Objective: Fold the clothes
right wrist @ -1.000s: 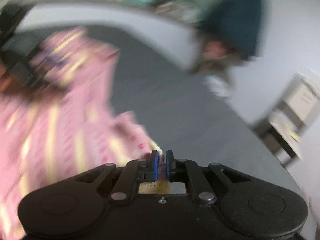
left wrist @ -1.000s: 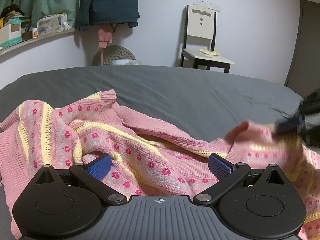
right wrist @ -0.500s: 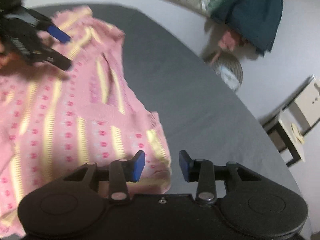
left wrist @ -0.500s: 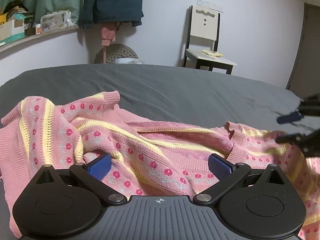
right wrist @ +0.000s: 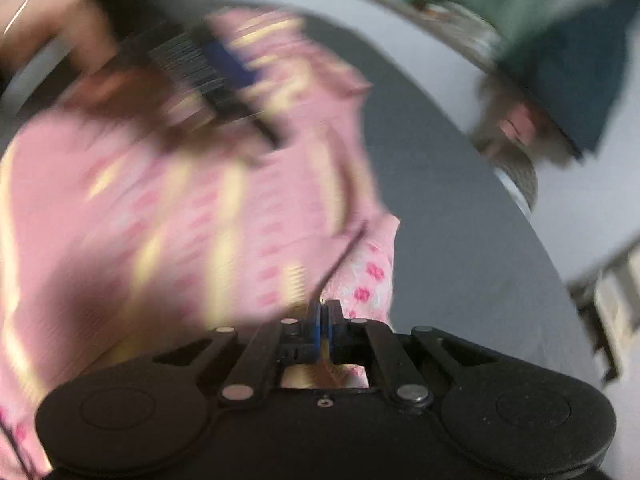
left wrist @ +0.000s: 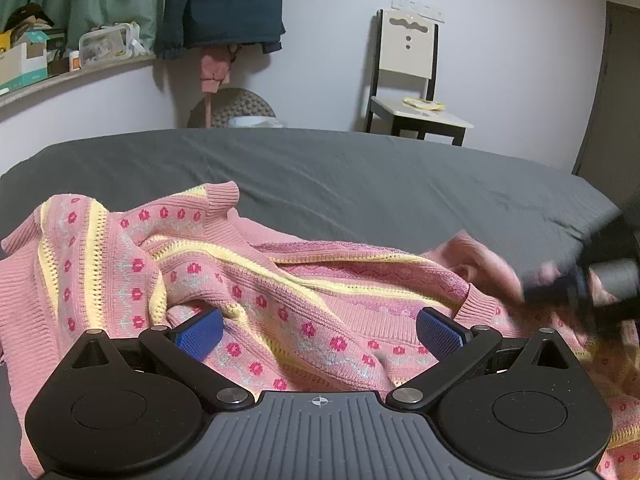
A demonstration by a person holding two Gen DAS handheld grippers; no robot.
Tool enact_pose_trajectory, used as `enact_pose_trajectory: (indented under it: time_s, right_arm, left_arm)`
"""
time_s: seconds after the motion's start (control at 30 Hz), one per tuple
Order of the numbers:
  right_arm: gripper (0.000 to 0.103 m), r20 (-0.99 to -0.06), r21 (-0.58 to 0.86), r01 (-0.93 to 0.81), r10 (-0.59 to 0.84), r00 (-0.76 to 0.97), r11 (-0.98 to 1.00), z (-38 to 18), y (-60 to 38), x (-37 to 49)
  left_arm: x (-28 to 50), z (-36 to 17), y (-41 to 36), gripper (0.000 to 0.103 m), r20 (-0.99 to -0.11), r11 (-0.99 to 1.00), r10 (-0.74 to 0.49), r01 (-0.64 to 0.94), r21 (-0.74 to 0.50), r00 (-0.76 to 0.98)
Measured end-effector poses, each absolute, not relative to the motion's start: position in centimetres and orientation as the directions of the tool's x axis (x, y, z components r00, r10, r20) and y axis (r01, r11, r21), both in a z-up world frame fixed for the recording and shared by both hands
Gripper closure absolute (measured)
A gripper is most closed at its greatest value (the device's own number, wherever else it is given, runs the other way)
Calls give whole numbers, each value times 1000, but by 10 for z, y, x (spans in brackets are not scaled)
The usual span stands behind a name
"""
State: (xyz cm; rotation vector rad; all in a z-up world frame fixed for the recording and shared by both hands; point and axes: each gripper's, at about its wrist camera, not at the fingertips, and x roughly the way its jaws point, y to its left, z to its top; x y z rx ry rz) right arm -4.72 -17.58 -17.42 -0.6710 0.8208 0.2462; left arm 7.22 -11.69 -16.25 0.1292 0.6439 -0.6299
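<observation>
Pink sweater lies rumpled on the grey bed, left gripper gaping over it, while the right gripper, blurred, seems clenched on its edge to spread it.

Left wrist view low, close over sweater, facing far wall; right wrist view steeper; both share sweater.

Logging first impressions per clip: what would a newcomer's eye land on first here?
The pink knitted sweater with yellow stripes and red flowers, crumpled across the dark grey bed. Next, the left gripper held wide open over it, and the right gripper pinched shut on the sweater's edge, its view motion-blurred.
</observation>
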Motion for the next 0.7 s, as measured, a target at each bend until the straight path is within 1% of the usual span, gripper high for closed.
enact_pose_trajectory:
  time_s: [0.03,0.1,0.13,0.2,0.23,0.27,0.33,0.4,0.47,0.53,0.6,0.63,0.67,0.7]
  right_arm:
    - [97,-743,-479,-467,-61,666,743,-179,-169,-52]
    - [89,-721,-537,-464,-98,686,704,-183,-160,-59]
    - [83,-709,-550,-455,-105,697,700,-181,-159,-60]
    - [77,-701,-516,-433,-74,709,739,-170,-163,-60]
    - [72,-689,-494,-409,-59,723,767,-162,-167,-58]
    - [71,-671,-485,-380,-57,739,788,-155,-170,-56]
    - [71,-633,-469,-311,-70,771,827,-142,-180,-48]
    - [71,-615,-434,-207,-120,780,877,-132,-202,-35]
    - [71,-633,-357,-97,-164,757,929,-129,-233,-18]
    - [72,-680,-245,9,-178,711,969,-132,-265,-6]
    - [73,-757,-80,44,-89,648,996,-141,-291,-3]
    - [76,-775,-25,31,-39,630,999,-146,-294,-5]
    - [84,-791,30,19,12,612,999,-151,-297,-7]
    - [85,-794,36,-13,37,607,999,-154,-293,-10]
  left_arm:
    - [72,-162,-117,0,-597,807,-508,585,-77,621]
    - [72,-162,-116,0,-597,807,-509,585,-80,620]
    - [72,-161,-116,0,-596,807,-510,585,-82,620]
    - [73,-161,-114,0,-595,809,-511,581,-89,620]
    - [74,-161,-114,0,-595,810,-511,579,-92,621]
    - [74,-160,-114,0,-595,813,-510,575,-95,621]
    - [76,-160,-112,0,-595,816,-509,568,-105,622]
    - [77,-160,-112,0,-594,818,-510,565,-110,622]
    - [78,-161,-112,0,-594,819,-509,562,-113,622]
    - [79,-163,-113,0,-597,820,-506,562,-109,622]
    - [79,-163,-114,0,-598,818,-503,566,-99,624]
    - [79,-164,-115,0,-598,818,-502,568,-94,624]
    - [79,-164,-115,0,-598,817,-502,570,-90,625]
    - [79,-164,-116,0,-599,816,-501,571,-86,625]
